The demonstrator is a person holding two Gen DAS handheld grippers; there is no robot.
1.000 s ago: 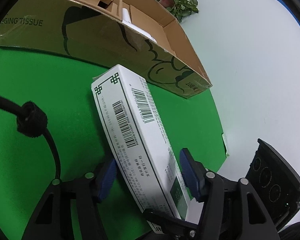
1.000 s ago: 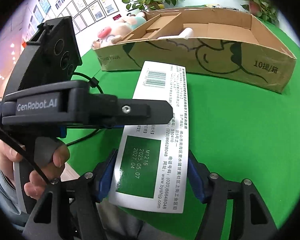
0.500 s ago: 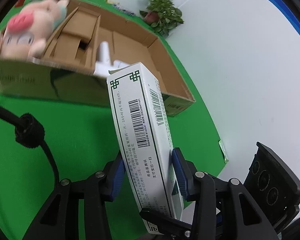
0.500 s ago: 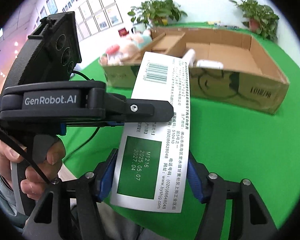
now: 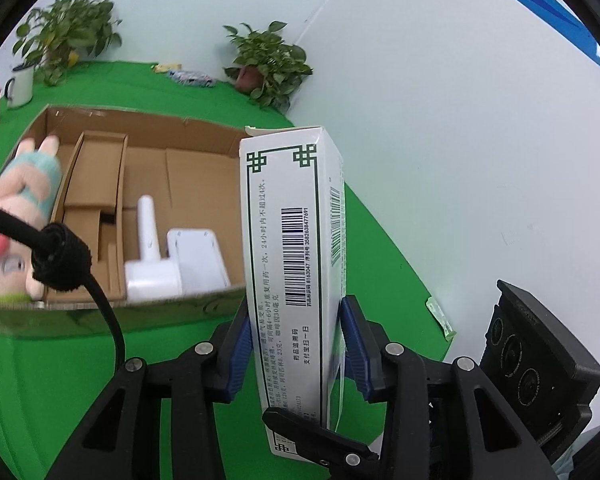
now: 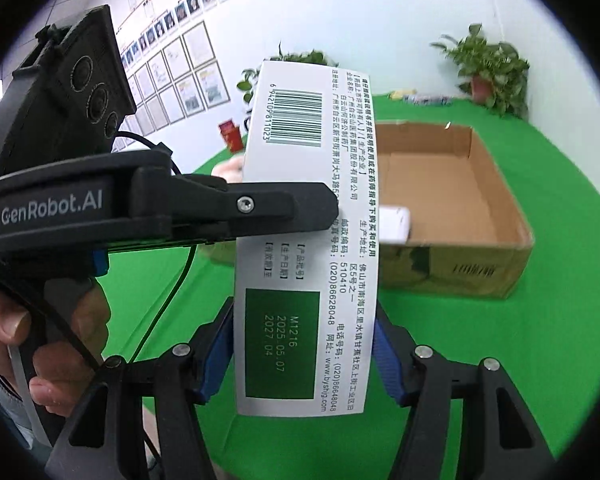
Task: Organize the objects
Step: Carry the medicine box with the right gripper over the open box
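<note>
Left wrist view: I have the left gripper (image 5: 296, 344) clenched on a white medicine box (image 5: 292, 264), held upright above the green tabletop (image 5: 40, 368). Right gripper (image 6: 304, 352) jaws pinch the same box (image 6: 306, 240) at its lower end. Beyond it, a cardboard box (image 5: 140, 312) holds a plush toy (image 5: 16, 216) and a white device (image 5: 156, 264).

Plush toy (image 5: 18, 216) lies left in cardboard box (image 5: 148, 312), apparently two appliances (image 5: 172, 256) beside it

Black claw (image 5: 294, 344), blue pads (image 5: 238, 346), silver screws.
</note>
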